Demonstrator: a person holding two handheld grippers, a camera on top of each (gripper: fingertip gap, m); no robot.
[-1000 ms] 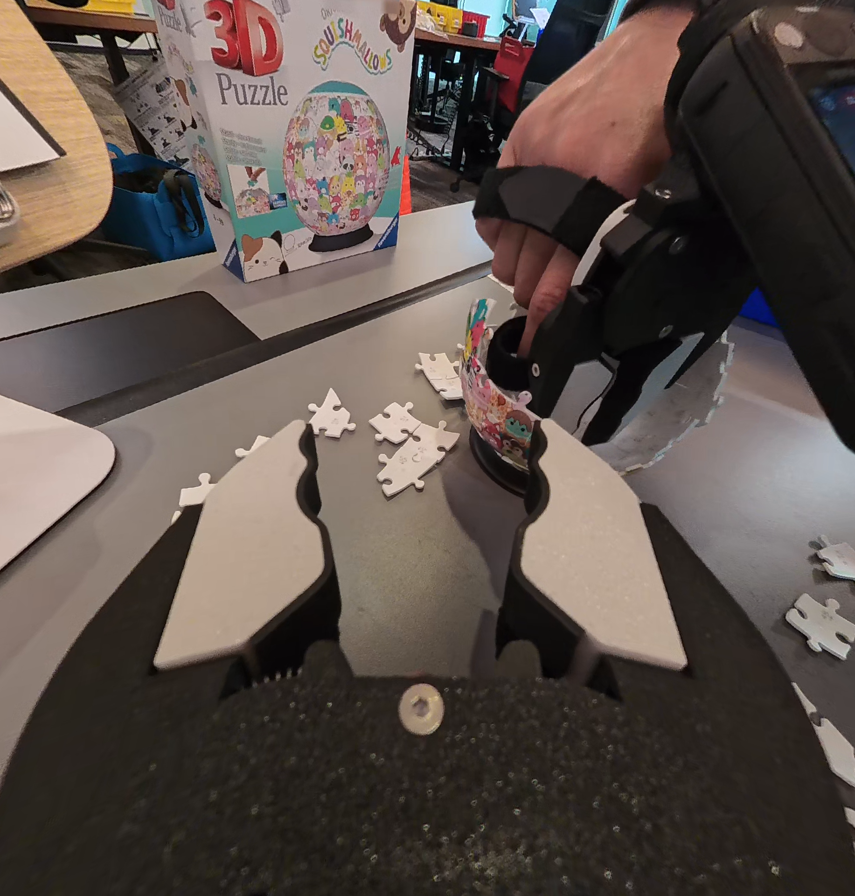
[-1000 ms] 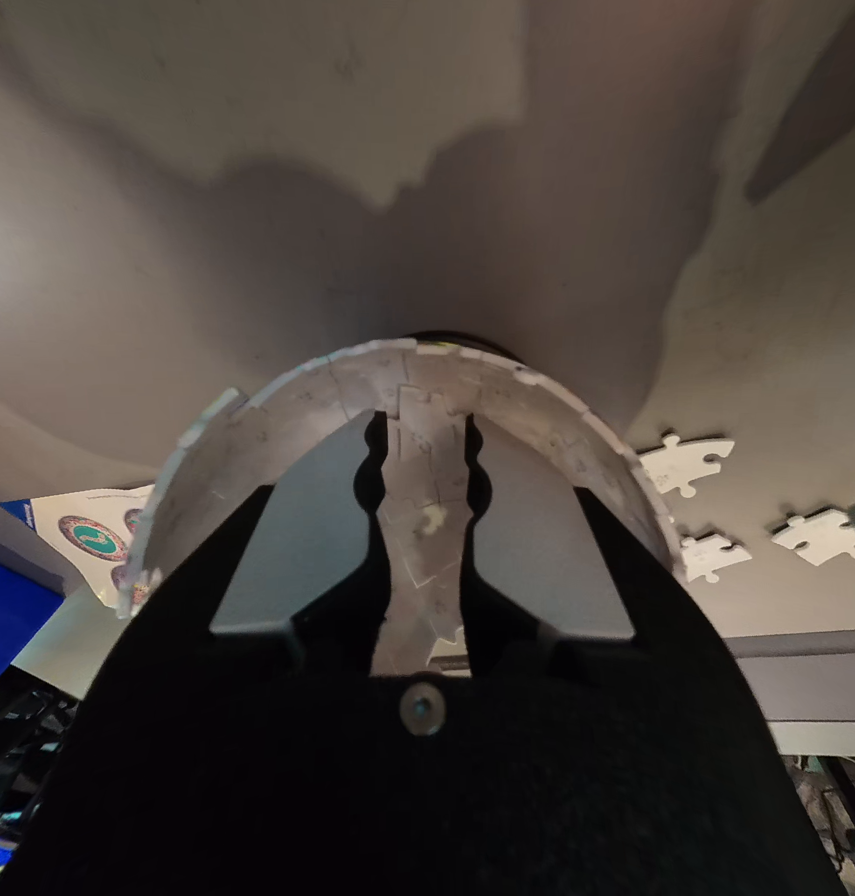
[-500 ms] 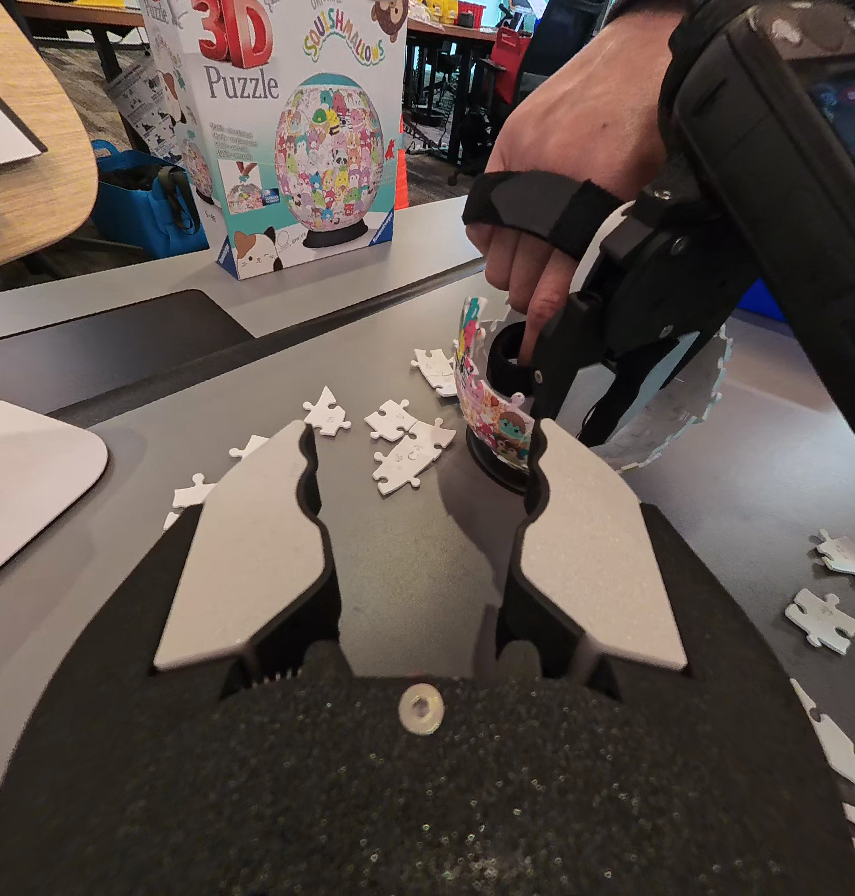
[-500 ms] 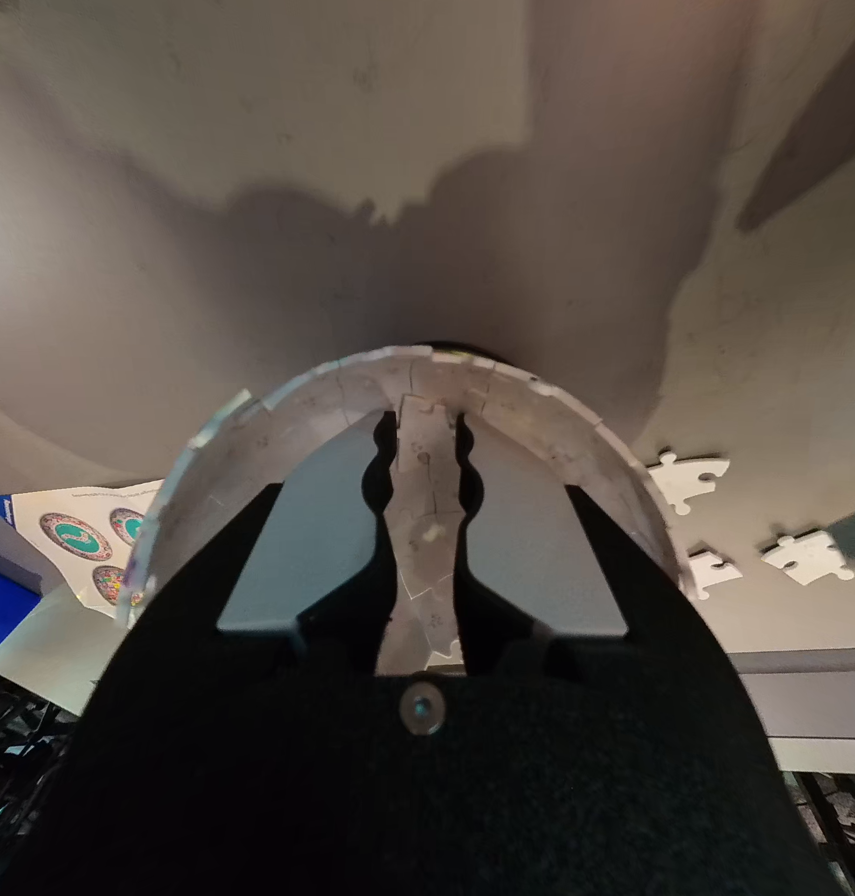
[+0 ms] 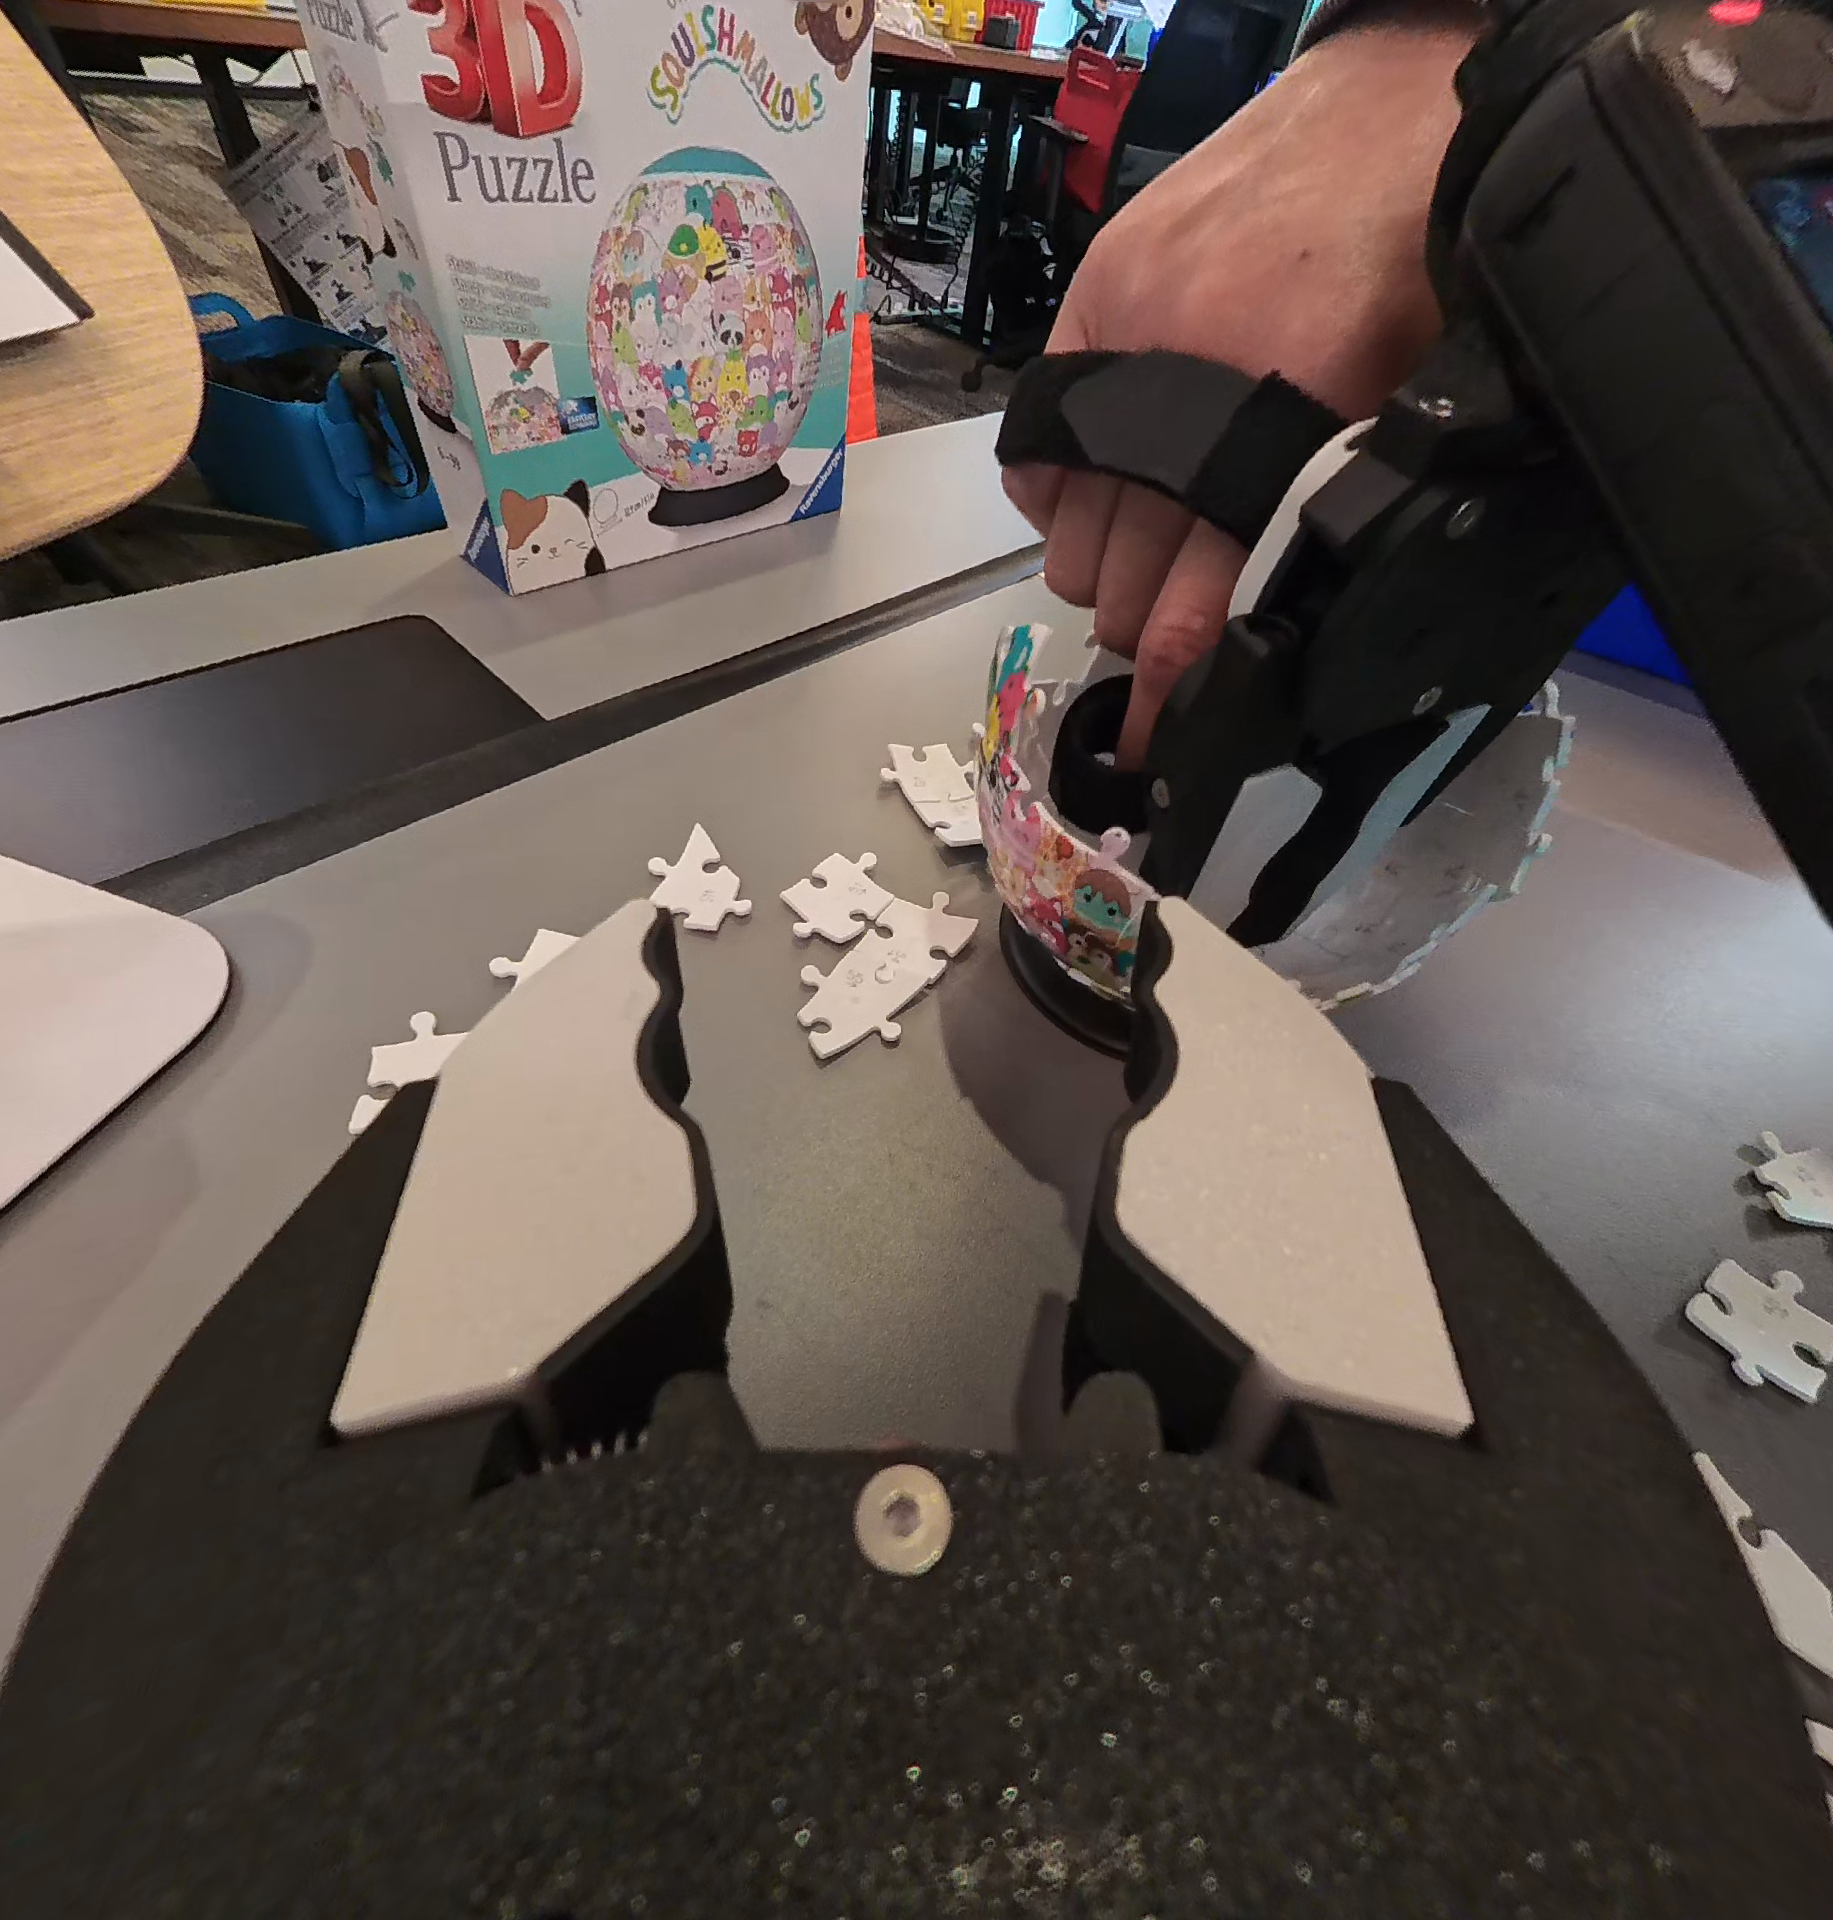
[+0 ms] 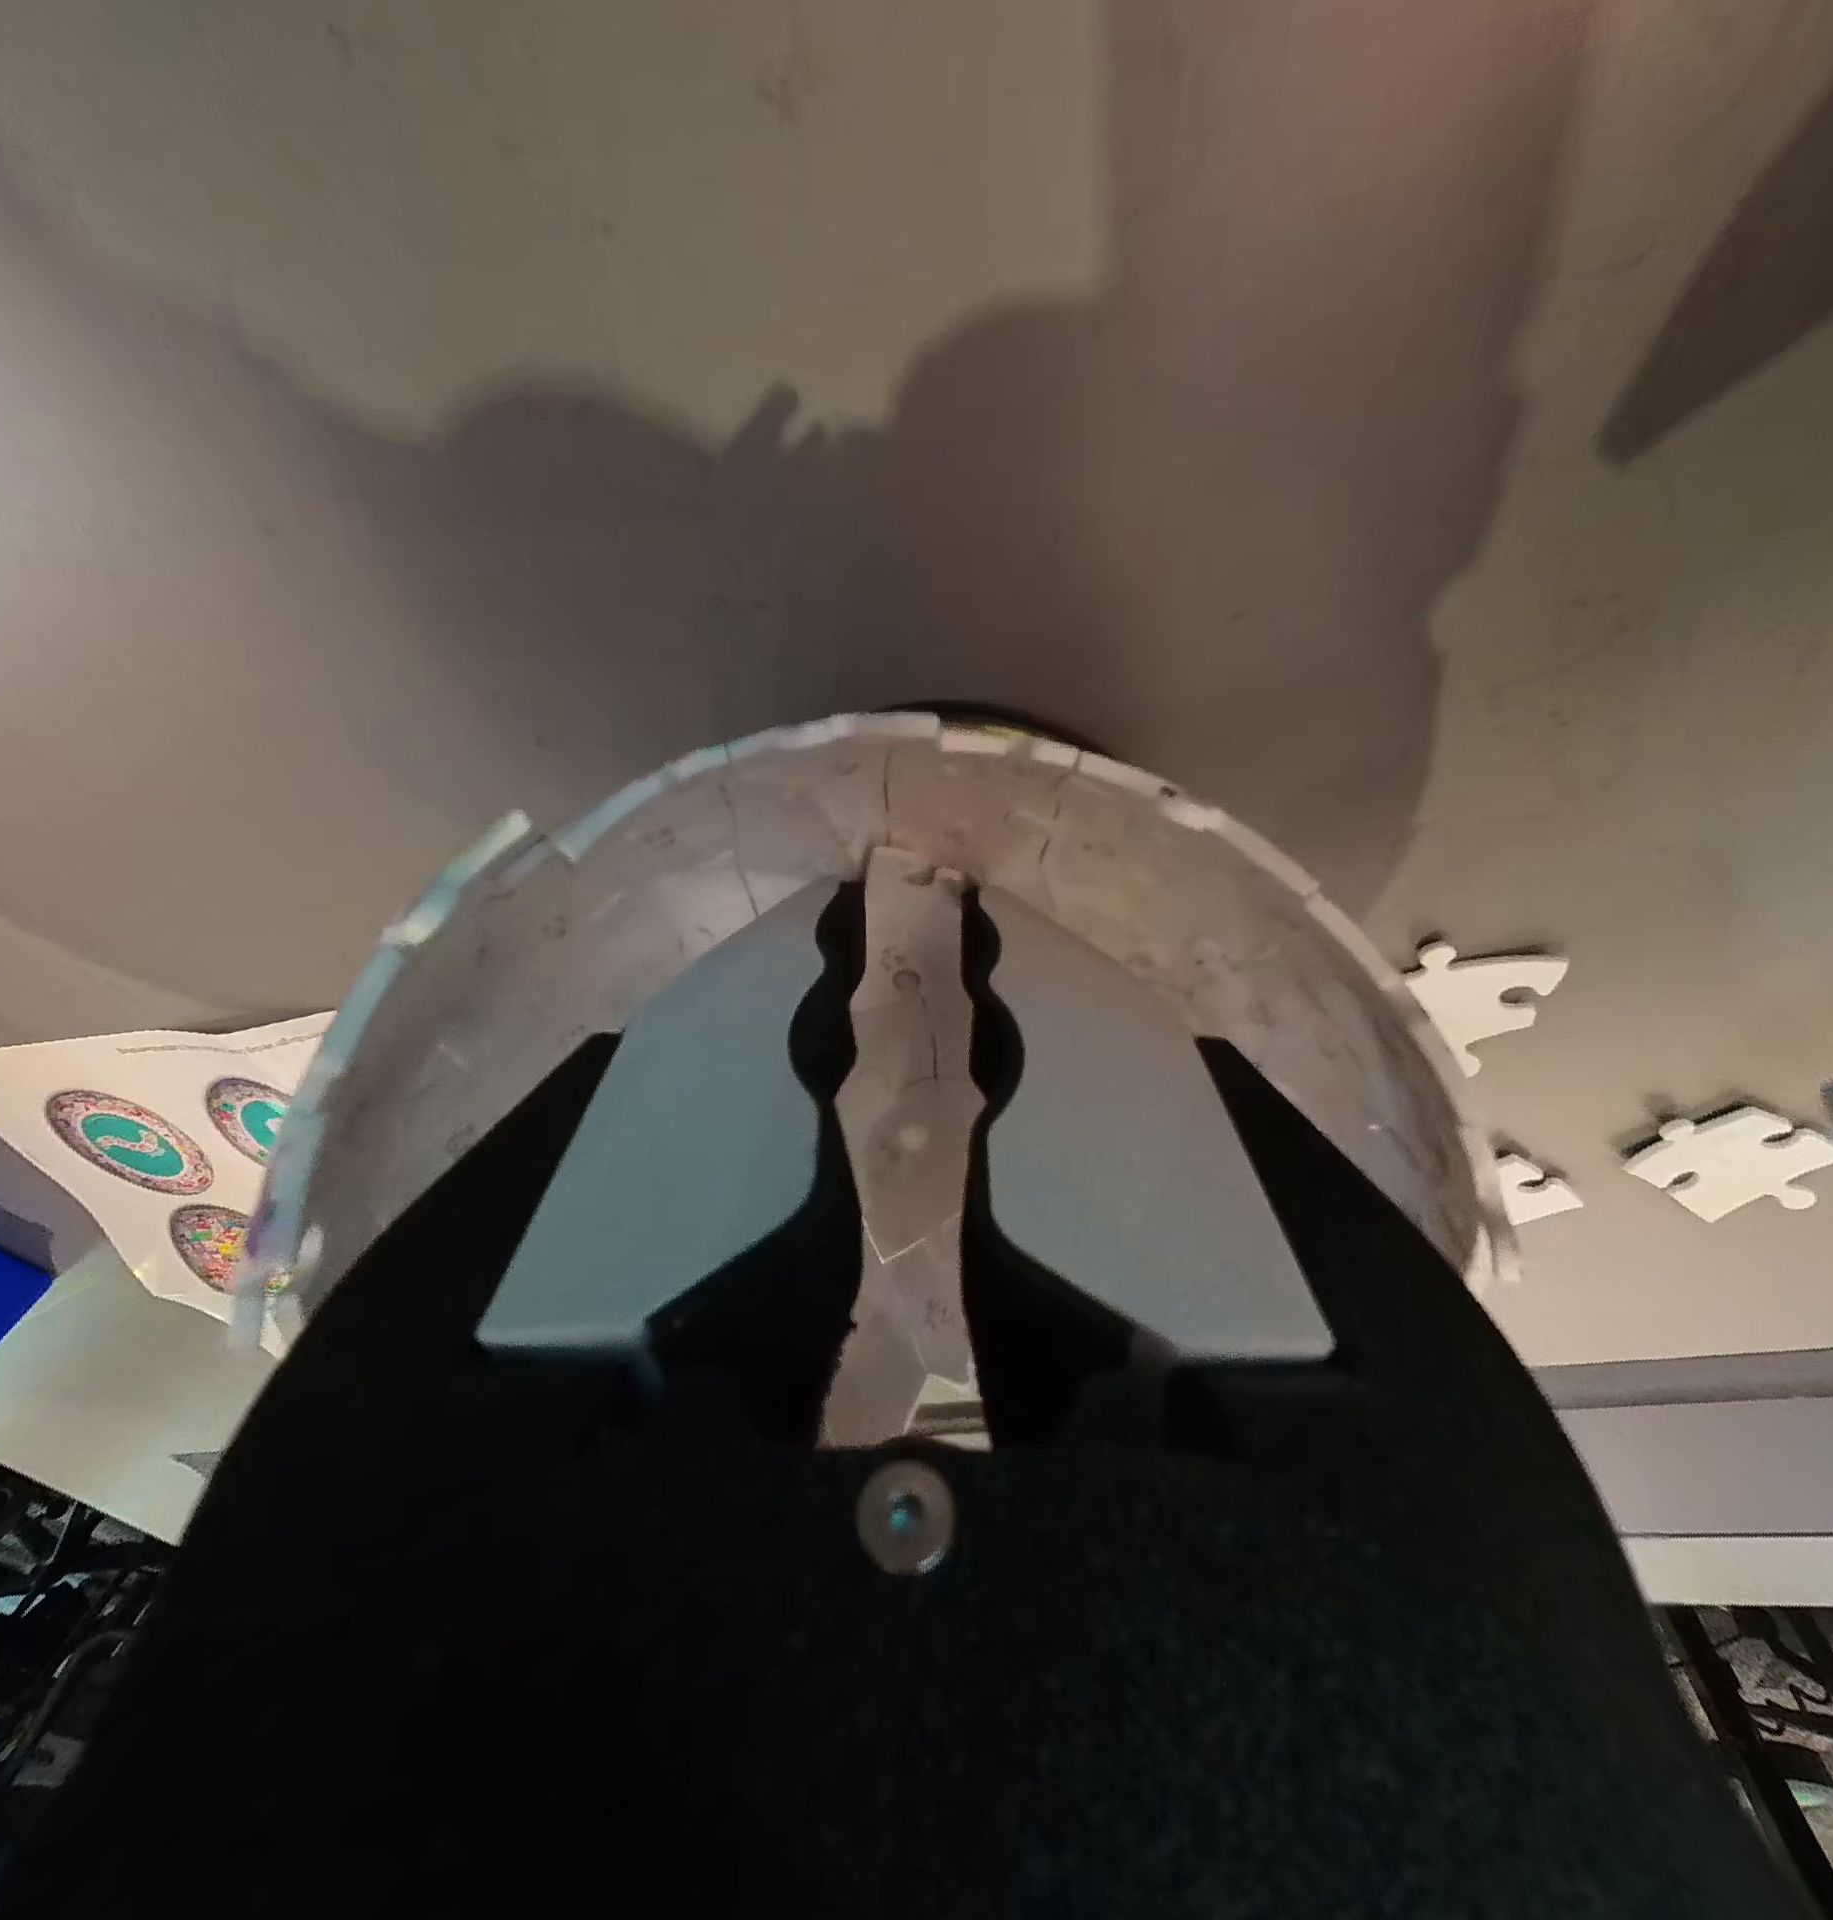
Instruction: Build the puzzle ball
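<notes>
Now the right gripper (image 6: 912, 914) is reaching inside the half-built puzzle ball (image 6: 1151, 894) on its black stand (image 5: 1057, 997), jaws nearly closed, grip unclear, while the left gripper (image 5: 896, 956) is waiting open nearby; gentle, even pressure looks wise.

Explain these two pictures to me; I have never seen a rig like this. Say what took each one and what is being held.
No robot here: a person holds a hand-operated gripper in each hand, with a camera on each. The left camera shows the left gripper with jaws open and empty above a grey table, loose white puzzle pieces, and a puzzle box. The person's hand works the other tool. The right camera looks into the half-built puzzle ball; the right gripper is closed on a piece against the ball's inner wall.
</notes>
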